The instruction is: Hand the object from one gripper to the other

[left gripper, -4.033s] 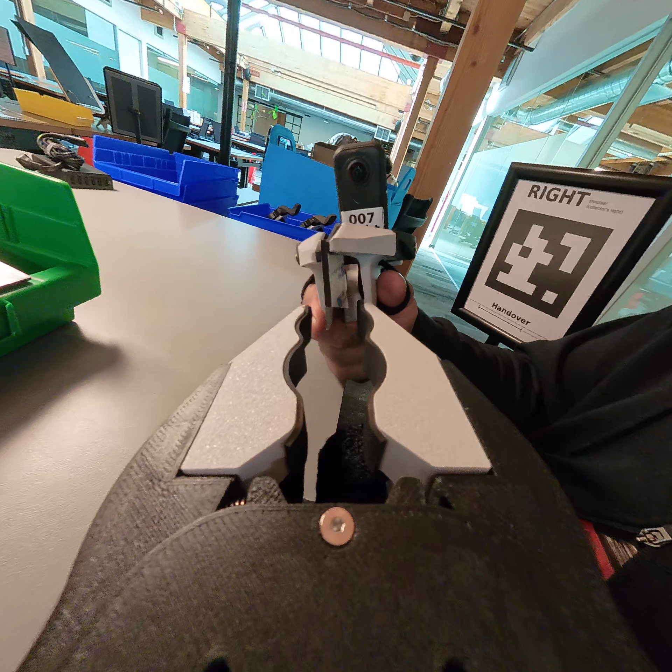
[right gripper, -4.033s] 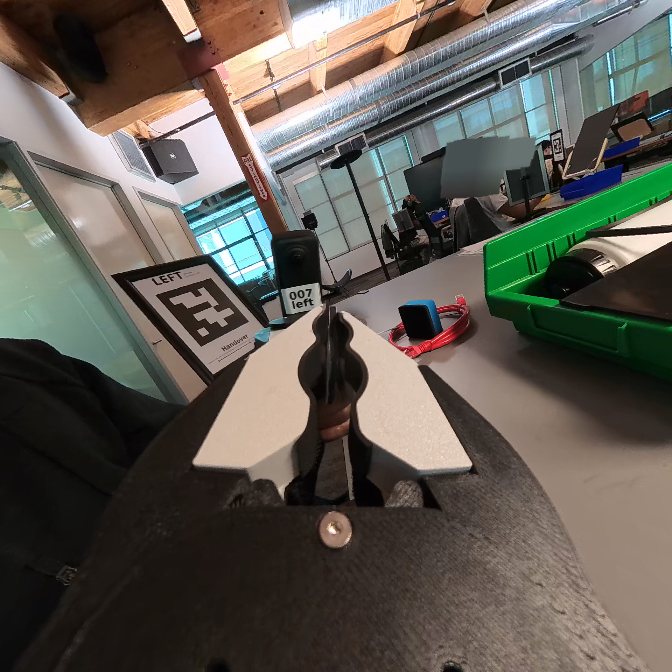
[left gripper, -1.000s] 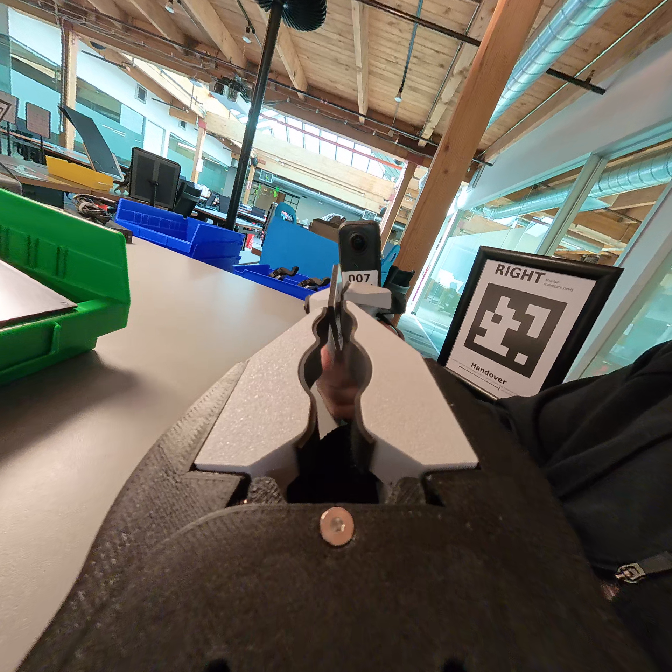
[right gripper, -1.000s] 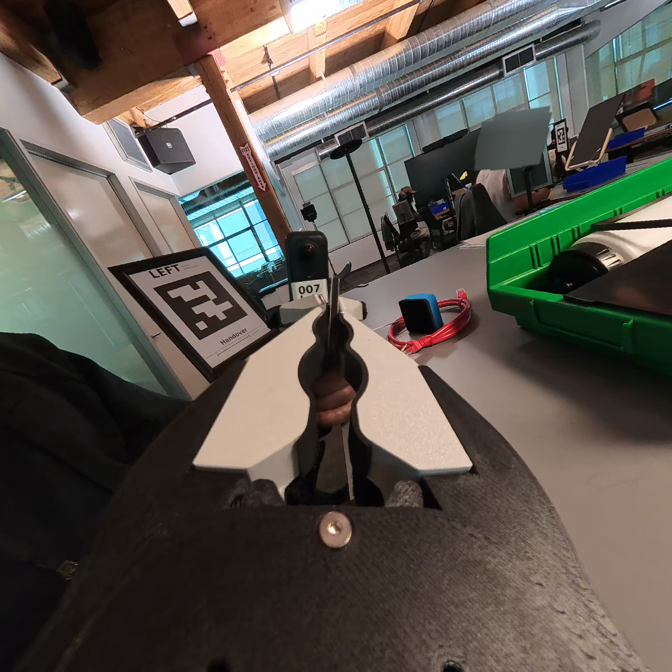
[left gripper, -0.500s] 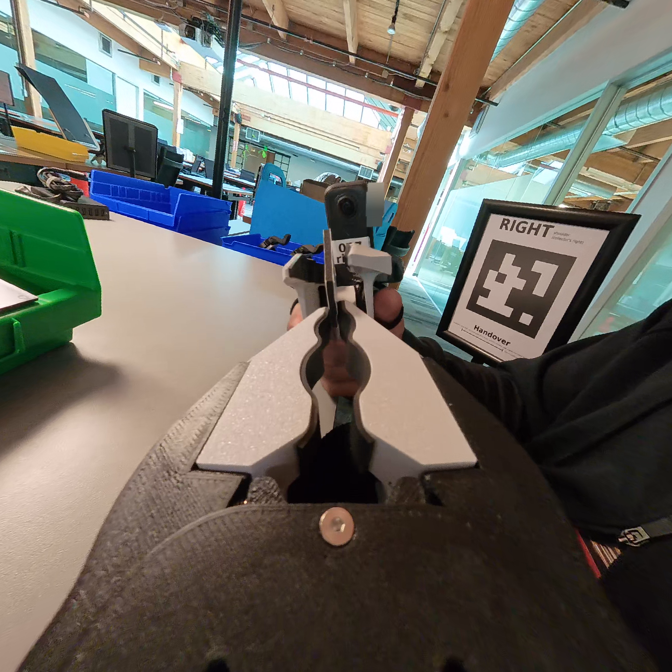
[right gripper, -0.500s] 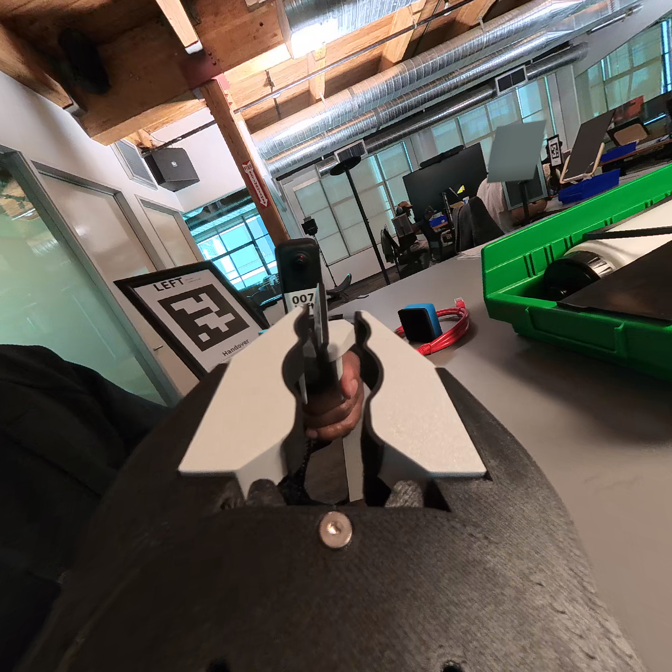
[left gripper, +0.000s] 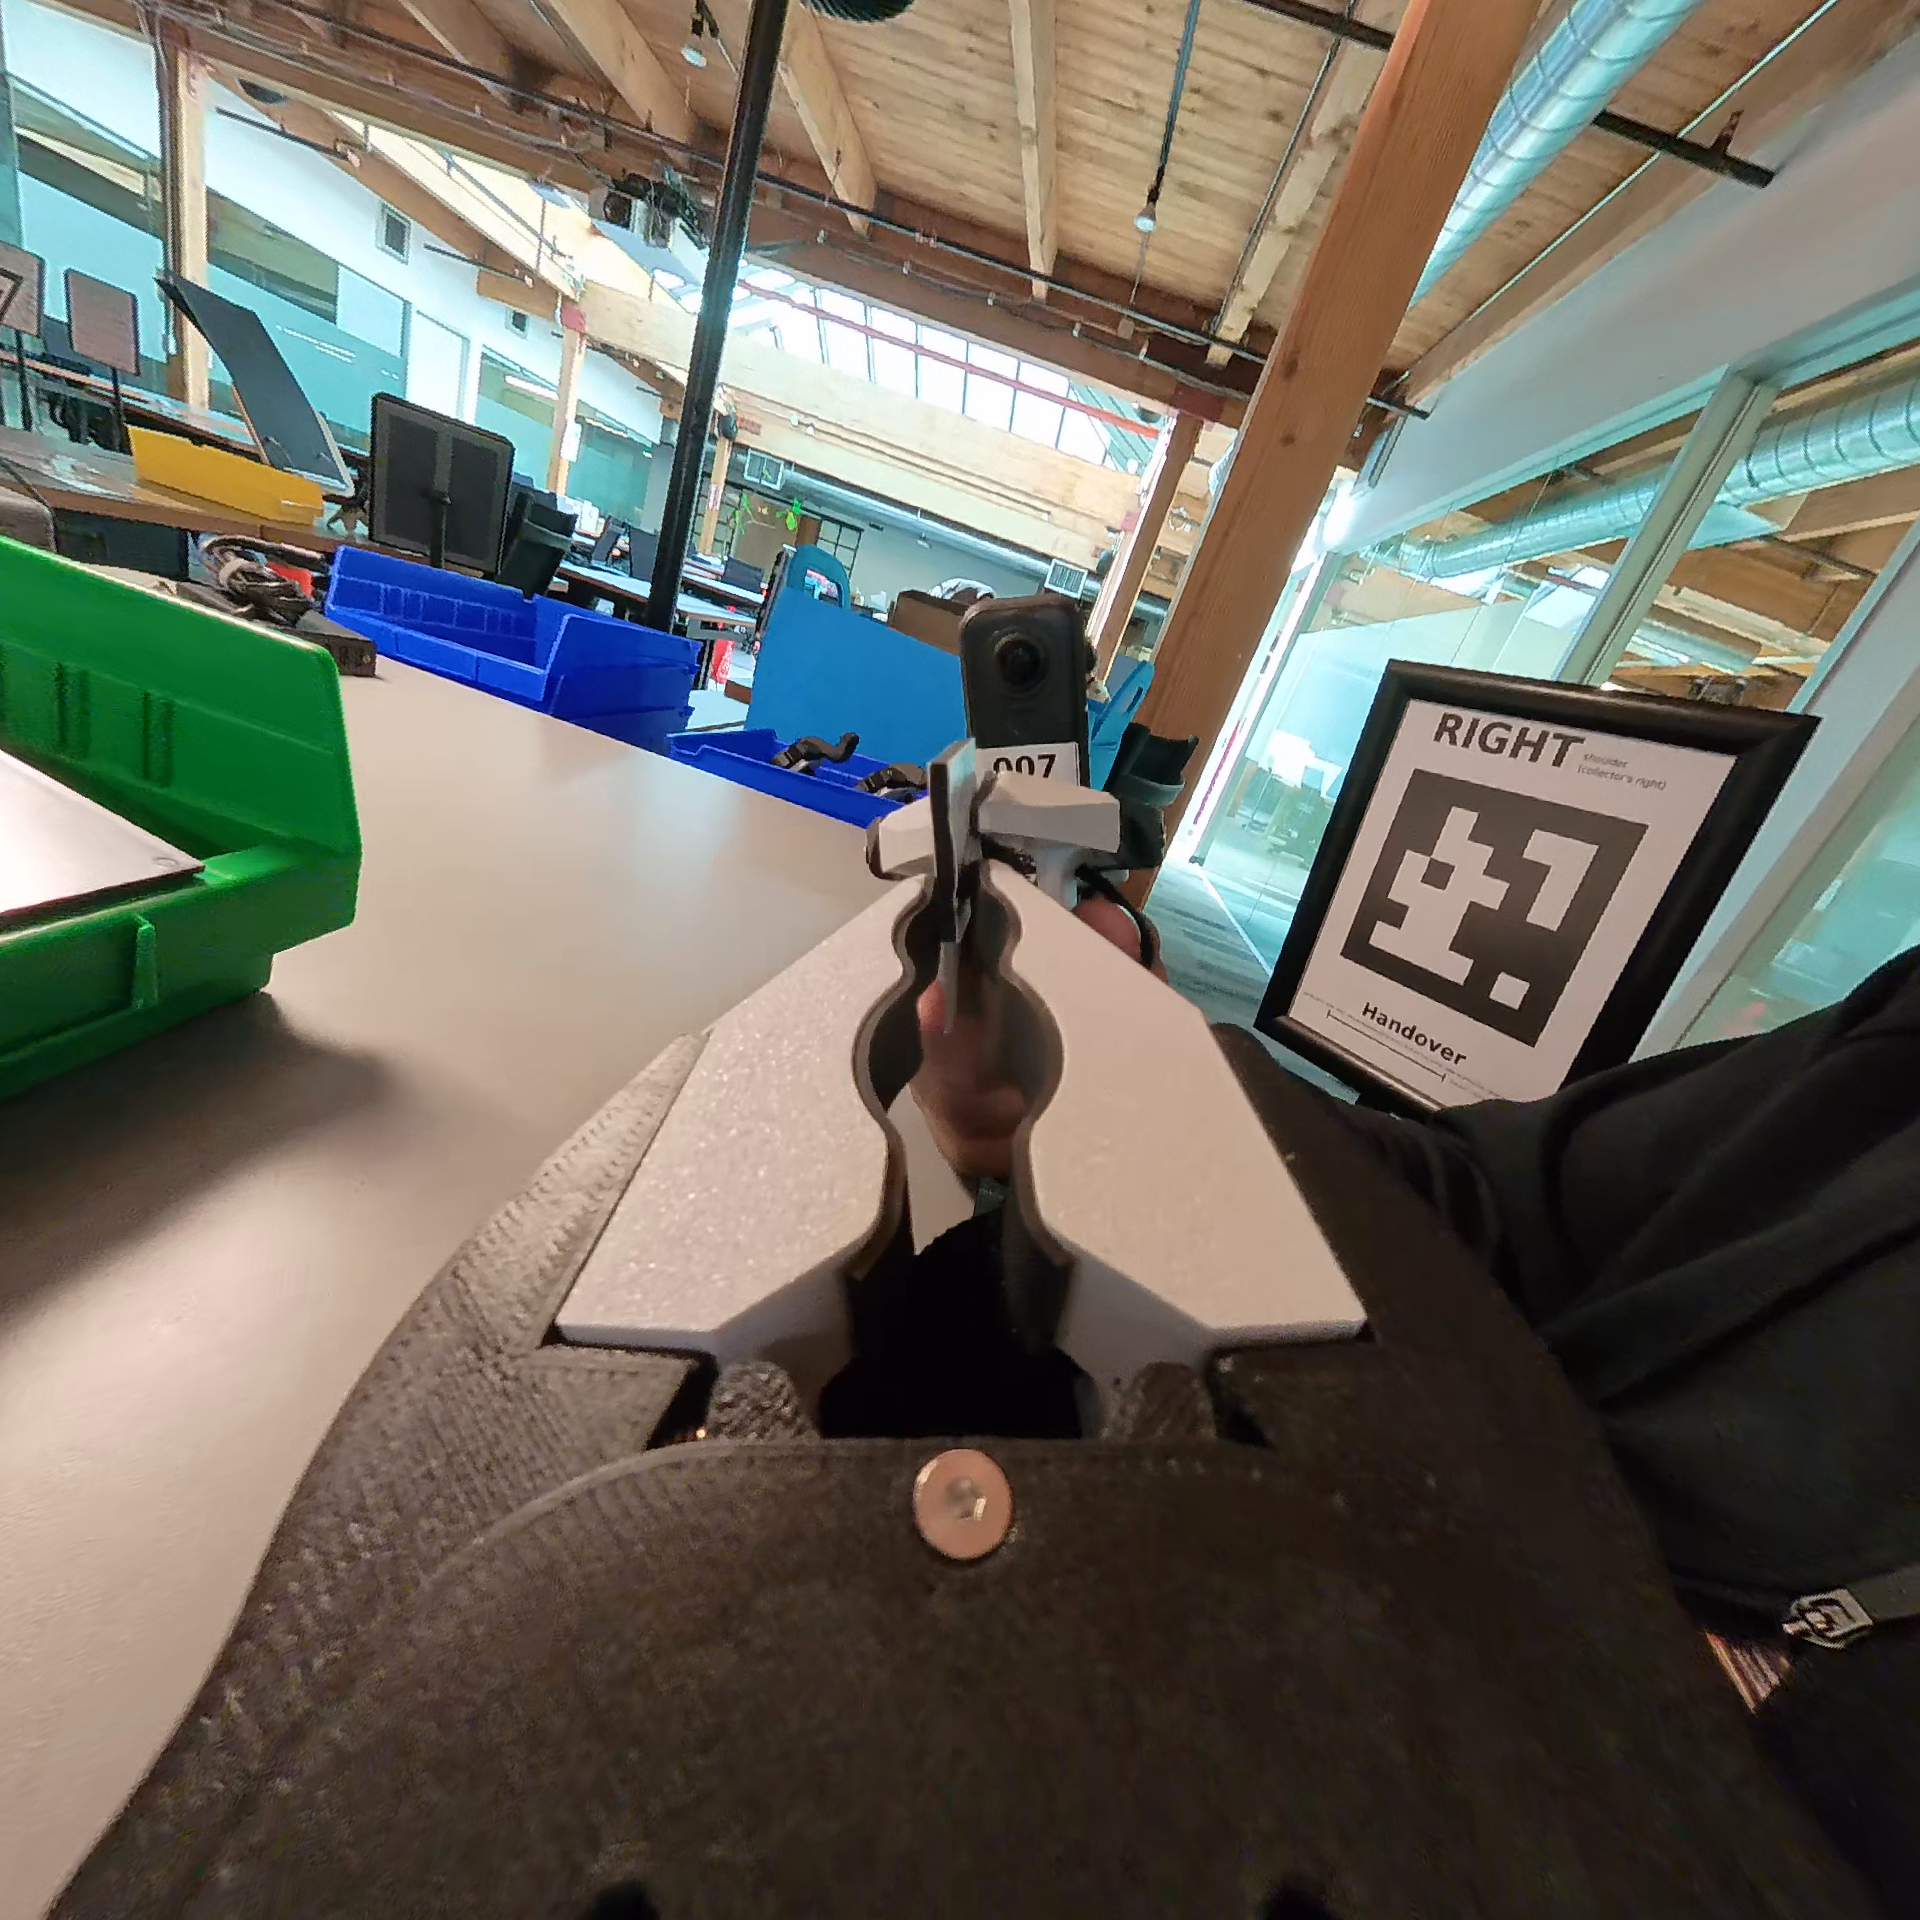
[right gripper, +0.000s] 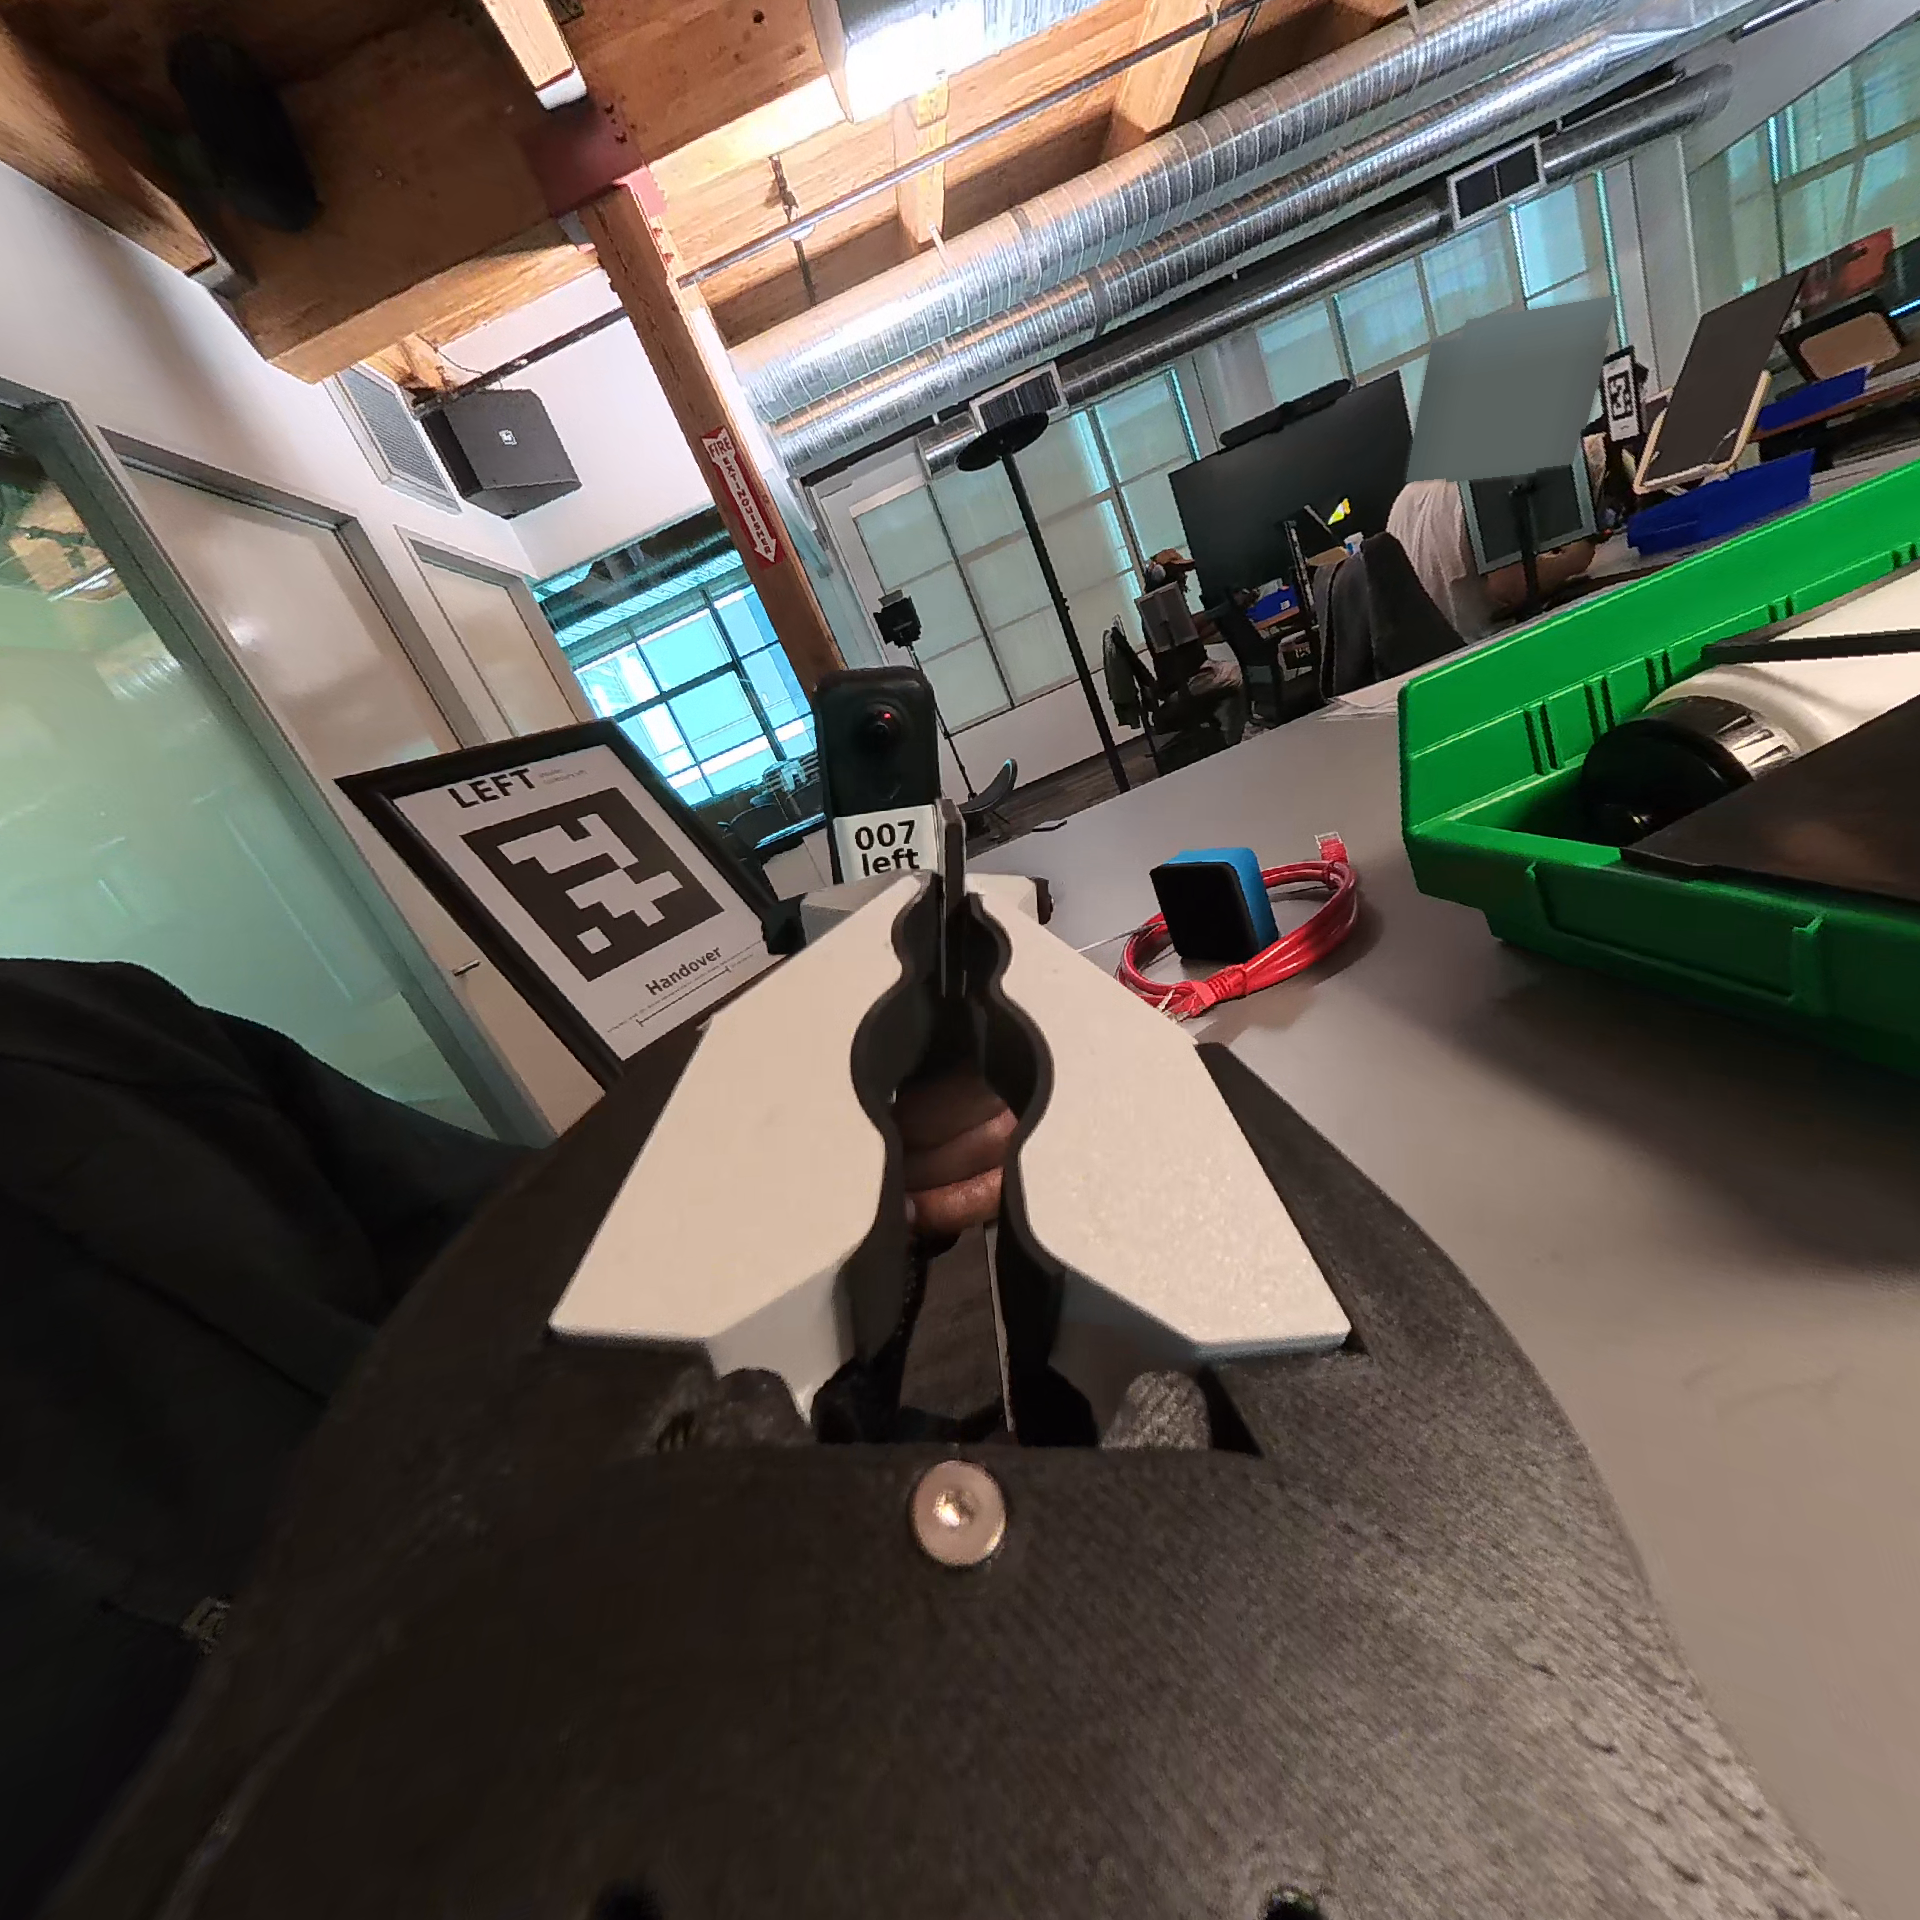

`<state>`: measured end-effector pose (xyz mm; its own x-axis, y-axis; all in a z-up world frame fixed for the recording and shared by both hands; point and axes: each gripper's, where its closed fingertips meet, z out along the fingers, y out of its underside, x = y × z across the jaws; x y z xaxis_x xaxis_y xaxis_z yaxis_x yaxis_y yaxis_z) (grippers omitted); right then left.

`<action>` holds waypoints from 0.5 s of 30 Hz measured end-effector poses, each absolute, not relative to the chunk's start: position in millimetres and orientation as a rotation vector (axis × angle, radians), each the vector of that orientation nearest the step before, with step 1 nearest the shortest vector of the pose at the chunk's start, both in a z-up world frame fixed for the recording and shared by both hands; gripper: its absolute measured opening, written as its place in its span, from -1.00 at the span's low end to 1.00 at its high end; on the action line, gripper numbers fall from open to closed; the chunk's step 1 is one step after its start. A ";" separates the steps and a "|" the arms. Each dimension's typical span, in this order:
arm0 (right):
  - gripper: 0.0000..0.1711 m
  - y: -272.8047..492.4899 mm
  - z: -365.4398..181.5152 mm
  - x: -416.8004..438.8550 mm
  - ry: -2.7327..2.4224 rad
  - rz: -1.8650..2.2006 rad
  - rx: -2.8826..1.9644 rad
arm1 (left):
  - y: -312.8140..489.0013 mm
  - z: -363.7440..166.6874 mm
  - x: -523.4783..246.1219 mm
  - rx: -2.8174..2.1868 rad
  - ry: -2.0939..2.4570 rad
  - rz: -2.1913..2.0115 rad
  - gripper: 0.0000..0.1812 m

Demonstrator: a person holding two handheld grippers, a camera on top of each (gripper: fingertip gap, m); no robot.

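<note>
A thin flat dark-grey object (left gripper: pixel 951 821) stands edge-on between the two grippers, above the grey table (left gripper: pixel 499 997). My left gripper (left gripper: pixel 961 899) is shut on it, and its top sticks up past the tips. My right gripper (right gripper: pixel 951 899) faces the left one tip to tip and is shut on the same object (right gripper: pixel 951 862). The right gripper shows just beyond in the left wrist view (left gripper: pixel 997 831). One left finger (right gripper: pixel 831 909) shows behind the right tips. A hand shows through both jaw gaps. How far the object reaches down is hidden.
A green bin (left gripper: pixel 177 769) holding a black sheet stands on the table; it also shows in the right wrist view (right gripper: pixel 1662 914). Blue bins (left gripper: pixel 520 644) stand farther back. A red cable (right gripper: pixel 1299 935) and blue-topped block (right gripper: pixel 1210 894) lie near it. Framed marker signs (left gripper: pixel 1507 894) (right gripper: pixel 582 883) stand at the table's ends. Less than 4 cm separates the two grippers' tips.
Half a second ago the right jaws stood open around the object, with only the left gripper holding it. Now the right jaws are shut on it again. Both grippers tilted up a little.
</note>
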<state>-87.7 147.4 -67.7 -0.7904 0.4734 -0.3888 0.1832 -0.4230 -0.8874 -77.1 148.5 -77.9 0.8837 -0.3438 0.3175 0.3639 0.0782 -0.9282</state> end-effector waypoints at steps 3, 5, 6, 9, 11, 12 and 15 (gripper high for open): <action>-0.79 148.8 -67.2 -88.5 -1.555 2.321 -0.927 | 148.0 -77.2 -77.6 -1.389 -0.019 -0.537 -0.95; -0.67 154.6 -66.0 -92.3 -1.506 2.318 -0.962 | 148.4 -77.8 -76.6 -1.395 -0.014 -0.541 -0.95; -0.75 157.6 -64.8 -93.1 -1.481 2.328 -0.972 | 148.5 -78.3 -75.4 -1.398 -0.007 -0.544 -0.95; -0.93 157.6 -63.4 -90.9 -1.479 2.350 -0.953 | 149.4 -79.1 -76.7 -1.404 -0.018 -0.542 -0.95; -0.95 153.8 -64.2 -88.8 -1.512 2.353 -0.934 | 148.3 -77.3 -79.0 -1.388 -0.028 -0.545 -0.95; -0.95 152.2 -65.0 -88.3 -1.527 2.353 -0.931 | 147.1 -75.9 -79.9 -1.377 -0.031 -0.548 -0.94; -0.96 148.1 -67.1 -87.5 -1.565 2.343 -0.924 | 144.3 -72.2 -82.0 -1.347 -0.035 -0.552 -0.91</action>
<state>-87.5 148.1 -67.1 -0.7916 0.4652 -0.3961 0.1877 -0.4317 -0.8823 -82.0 144.3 -72.2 0.8724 -0.3568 0.3341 0.3960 0.1154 -0.9110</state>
